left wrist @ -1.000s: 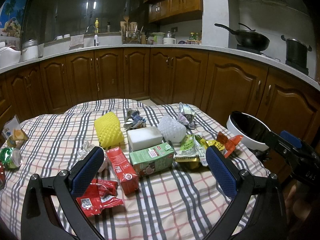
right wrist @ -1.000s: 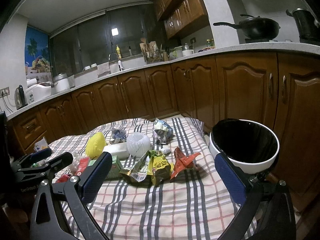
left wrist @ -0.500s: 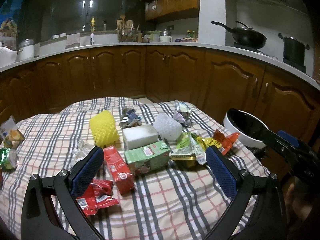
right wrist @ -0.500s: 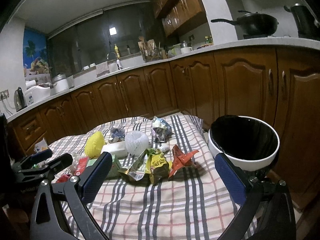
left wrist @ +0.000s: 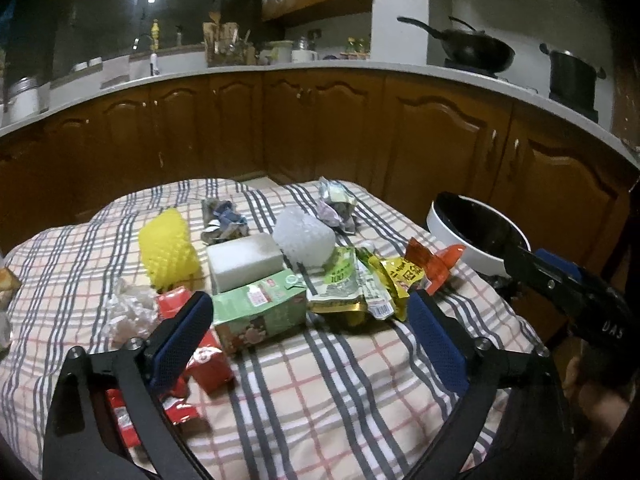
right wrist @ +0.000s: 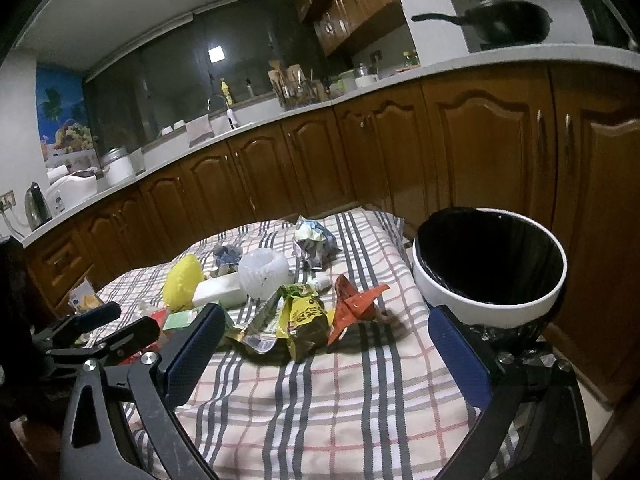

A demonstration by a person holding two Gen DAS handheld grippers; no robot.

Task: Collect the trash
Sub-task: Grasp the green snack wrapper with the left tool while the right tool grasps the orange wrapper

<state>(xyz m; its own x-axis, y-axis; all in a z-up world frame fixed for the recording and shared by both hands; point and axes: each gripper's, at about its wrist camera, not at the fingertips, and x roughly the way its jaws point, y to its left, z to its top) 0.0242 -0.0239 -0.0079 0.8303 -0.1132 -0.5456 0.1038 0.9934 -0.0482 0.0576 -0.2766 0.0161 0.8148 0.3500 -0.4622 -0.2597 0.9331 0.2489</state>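
Boxy green carton [left wrist: 260,316], dimpled yellow foam [left wrist: 168,246]

red wrapper [left wrist: 120,412] half hidden behind left fingers [left wrist: 182,340], bin [right wrist: 490,304] base hidden

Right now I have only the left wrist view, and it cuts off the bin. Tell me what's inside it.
Observer: The right wrist view shows the whole bin. It has a black liner, and I see no trash inside, though the inside is dark.
Operator: Now give me the right gripper's state.
Observer: The right gripper is open wide above the table, with nothing held between its pads.
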